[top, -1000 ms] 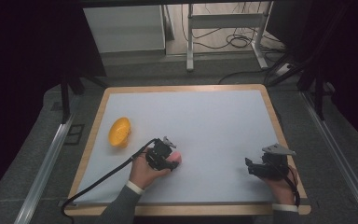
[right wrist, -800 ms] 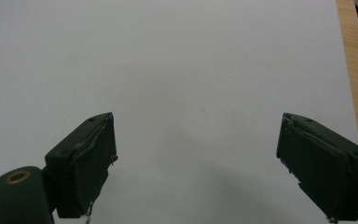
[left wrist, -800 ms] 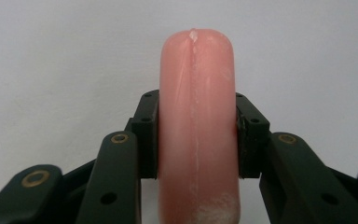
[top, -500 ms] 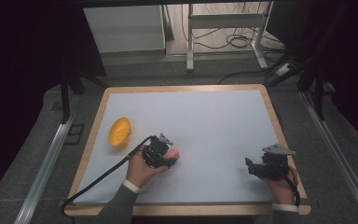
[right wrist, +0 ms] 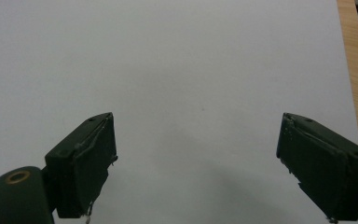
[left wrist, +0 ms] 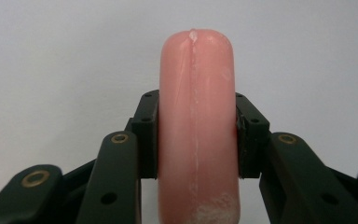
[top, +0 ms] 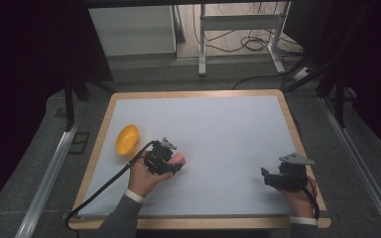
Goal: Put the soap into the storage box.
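A smooth pink sausage (left wrist: 198, 126) with rounded ends and a pale seam along its length is clamped across its middle between the jaws of the left tool (top: 171, 163), its far end poking out beyond them. An orange bowl (top: 127, 139) lies tilted on the white counter (top: 228, 129), just beside that tool at its ten o'clock.

No text, label, brand, number or sign can be read in any of the views.
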`<state>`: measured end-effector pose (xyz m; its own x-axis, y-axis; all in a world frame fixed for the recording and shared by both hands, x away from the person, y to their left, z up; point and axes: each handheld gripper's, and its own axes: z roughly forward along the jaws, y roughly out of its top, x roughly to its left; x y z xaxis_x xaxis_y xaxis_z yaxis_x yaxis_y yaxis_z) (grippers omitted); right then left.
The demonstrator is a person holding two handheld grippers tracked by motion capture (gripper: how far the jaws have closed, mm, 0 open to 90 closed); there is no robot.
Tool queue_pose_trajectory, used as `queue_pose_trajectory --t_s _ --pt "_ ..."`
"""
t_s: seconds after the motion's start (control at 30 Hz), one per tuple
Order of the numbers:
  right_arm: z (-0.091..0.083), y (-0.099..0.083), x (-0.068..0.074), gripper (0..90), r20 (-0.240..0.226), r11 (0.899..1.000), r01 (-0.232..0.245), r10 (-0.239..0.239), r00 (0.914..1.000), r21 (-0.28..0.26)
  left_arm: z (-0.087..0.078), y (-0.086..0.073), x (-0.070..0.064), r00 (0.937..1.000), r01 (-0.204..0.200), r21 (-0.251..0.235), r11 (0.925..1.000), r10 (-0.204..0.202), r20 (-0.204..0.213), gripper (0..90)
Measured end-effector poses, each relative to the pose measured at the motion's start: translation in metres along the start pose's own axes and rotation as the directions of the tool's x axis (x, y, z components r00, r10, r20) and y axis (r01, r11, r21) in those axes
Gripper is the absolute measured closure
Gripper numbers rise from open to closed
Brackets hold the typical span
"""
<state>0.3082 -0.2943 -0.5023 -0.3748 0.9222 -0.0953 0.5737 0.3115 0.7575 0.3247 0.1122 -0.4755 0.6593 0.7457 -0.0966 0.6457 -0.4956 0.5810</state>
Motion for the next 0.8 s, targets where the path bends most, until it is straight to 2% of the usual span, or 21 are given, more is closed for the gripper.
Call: queue_pose_trajectory --t_s 0.57,0.8 --pt "0.001 0.0 0.0 11.6 0.002 1.0 0.001 -0.001 1.0 0.002 -0.025 -0.001 0.02 0.9986 0.039 -0.054 0.9978 -0.041 -0.034 60.1" --pt "0.0 0.0 0.001 11.5 0.002 1.0 0.002 -0.002 1.0 0.002 -0.031 -0.001 0.026 0.9978 0.046 -0.061 0.9971 -0.049 -0.045 60.1"
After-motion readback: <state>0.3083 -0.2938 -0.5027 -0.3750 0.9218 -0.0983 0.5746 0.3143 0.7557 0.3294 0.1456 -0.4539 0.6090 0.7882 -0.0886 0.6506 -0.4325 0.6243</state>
